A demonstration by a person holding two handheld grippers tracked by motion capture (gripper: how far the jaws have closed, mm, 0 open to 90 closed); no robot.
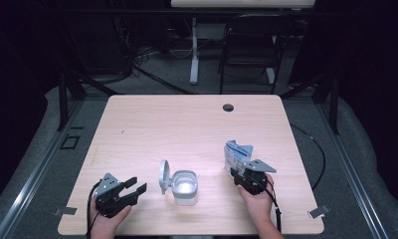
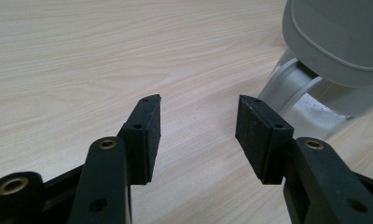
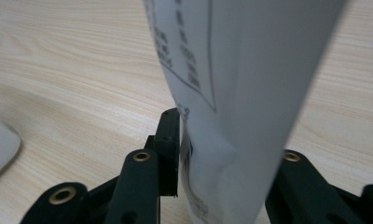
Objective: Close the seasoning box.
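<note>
Pale wooden table [image 1: 187, 124] stands on grey floor [image 1: 157, 74].

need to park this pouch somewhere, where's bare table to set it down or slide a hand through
The whole far half of the table, from the cable hole down to the open container, is bare. So is the gap between container and pouch. The near edge is crowded: left tongs, container, and right tongs around the pouch.

Container [image 1: 185, 187], pouch [image 1: 236, 155] on table [image 1: 187, 124]
</note>
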